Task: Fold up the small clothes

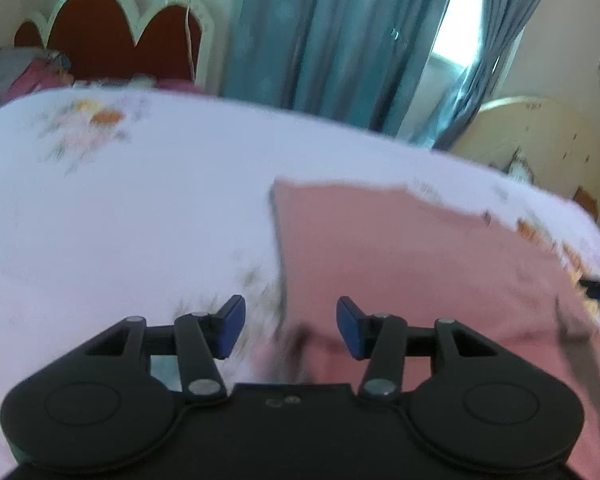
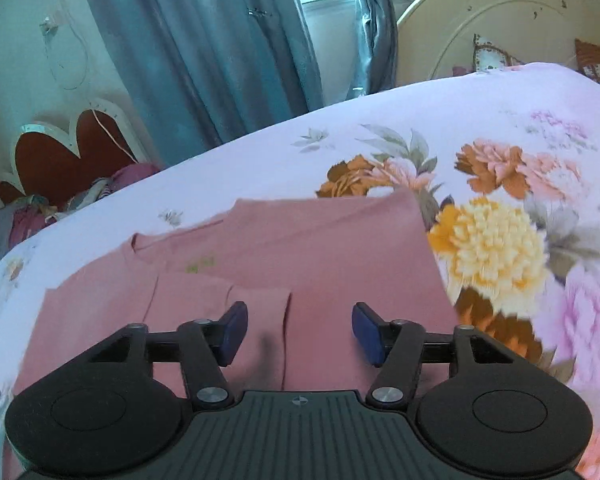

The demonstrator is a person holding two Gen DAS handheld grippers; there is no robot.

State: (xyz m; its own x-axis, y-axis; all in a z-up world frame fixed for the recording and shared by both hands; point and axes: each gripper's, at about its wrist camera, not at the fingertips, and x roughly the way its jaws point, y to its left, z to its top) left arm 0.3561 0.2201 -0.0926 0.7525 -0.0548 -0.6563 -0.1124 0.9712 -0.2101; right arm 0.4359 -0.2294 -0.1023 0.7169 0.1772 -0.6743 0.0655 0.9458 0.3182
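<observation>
— Two grippers here, both ours. What do we see on the left?

— Our left gripper (image 1: 290, 326) hangs with blue pads spread apart, gripping nothing, over the left edge of the dusty-pink cotton shirt (image 1: 400, 248) on the white floral bedsheet (image 1: 120, 208).

— And to the right?

— Our right gripper (image 2: 300, 332) is likewise spread wide and unladen, above the shirt's (image 2: 300, 248) folded sleeve; orange and yellow printed blossoms (image 2: 488, 240) lie just beside its right edge.
</observation>
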